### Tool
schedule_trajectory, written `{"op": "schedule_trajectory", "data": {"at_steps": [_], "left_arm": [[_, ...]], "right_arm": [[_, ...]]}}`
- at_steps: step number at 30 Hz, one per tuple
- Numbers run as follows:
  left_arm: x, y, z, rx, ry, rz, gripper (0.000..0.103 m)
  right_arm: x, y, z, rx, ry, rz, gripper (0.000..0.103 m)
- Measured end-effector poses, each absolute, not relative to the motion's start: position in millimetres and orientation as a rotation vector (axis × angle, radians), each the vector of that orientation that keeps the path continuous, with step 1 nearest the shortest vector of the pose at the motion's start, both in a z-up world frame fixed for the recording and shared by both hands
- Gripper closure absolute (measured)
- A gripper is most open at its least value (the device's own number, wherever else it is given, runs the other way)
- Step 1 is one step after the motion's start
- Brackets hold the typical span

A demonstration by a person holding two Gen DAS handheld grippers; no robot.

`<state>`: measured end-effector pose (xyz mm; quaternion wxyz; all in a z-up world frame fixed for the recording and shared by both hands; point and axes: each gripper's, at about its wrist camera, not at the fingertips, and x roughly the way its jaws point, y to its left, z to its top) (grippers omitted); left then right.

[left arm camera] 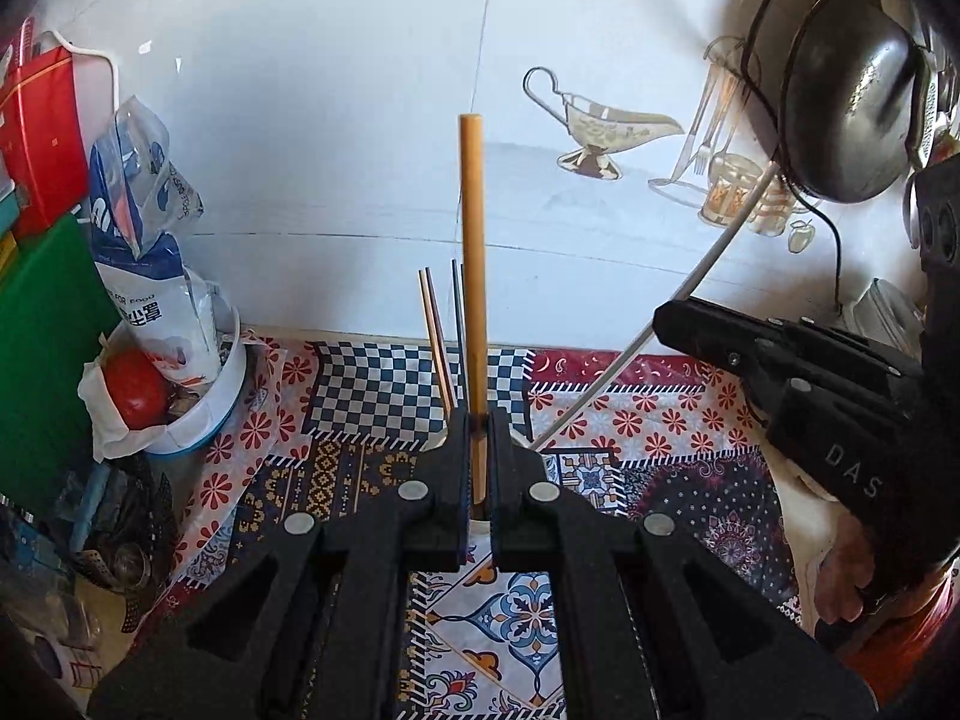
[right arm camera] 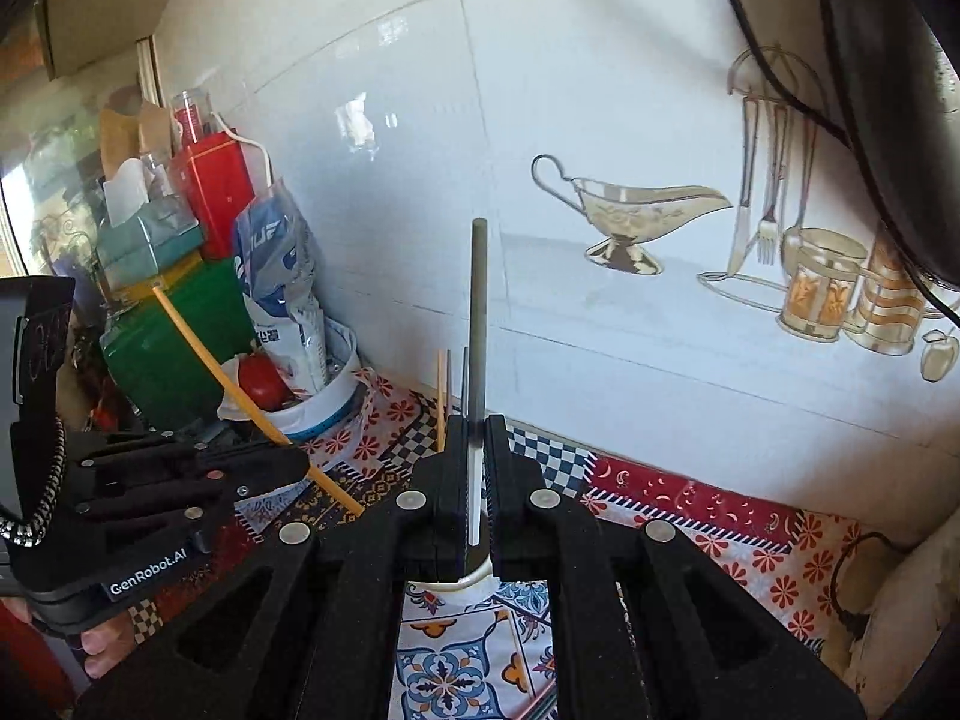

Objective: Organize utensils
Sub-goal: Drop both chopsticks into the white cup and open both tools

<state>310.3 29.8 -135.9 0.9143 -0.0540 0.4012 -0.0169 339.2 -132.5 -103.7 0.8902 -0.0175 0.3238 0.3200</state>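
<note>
My left gripper is shut on a yellow wooden chopstick that stands upright against the tiled wall. Just behind it, several thin metal chopsticks rise from a white cup, which is mostly hidden by my fingers. My right gripper is shut on a grey metal chopstick, also upright, above the white cup's rim. In the left wrist view the right gripper comes in from the right with its pale chopstick slanting up. In the right wrist view the left gripper sits at the left with the yellow chopstick tilted.
A patterned cloth covers the counter. At the left stand a white bowl with a red tomato and a plastic bag, plus green and red boxes. A black pan with a cable hangs at the upper right.
</note>
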Motion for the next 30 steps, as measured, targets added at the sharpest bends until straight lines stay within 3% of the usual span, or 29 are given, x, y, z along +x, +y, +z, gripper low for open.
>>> {"op": "schedule_trajectory", "data": {"at_steps": [11,22,24,26,30], "left_arm": [[343,34,-176,-0.129,0.938,-0.021,0.1],[355,37,-185,-0.142,0.954,-0.017,0.098],[353,36,-181,-0.147,0.947,-0.021,0.095],[351,37,-179,-0.151,0.94,-0.018,0.093],[343,39,-173,-0.158,0.925,-0.015,0.093]], "right_arm": [[361,-89,-166,-0.118,0.845,0.708,0.099],[365,-90,-173,-0.124,0.874,0.711,0.098],[365,-91,-171,-0.12,0.867,0.709,0.093],[363,-93,-169,-0.122,0.855,0.699,0.08],[357,-100,-162,-0.117,0.833,0.685,0.075]]}}
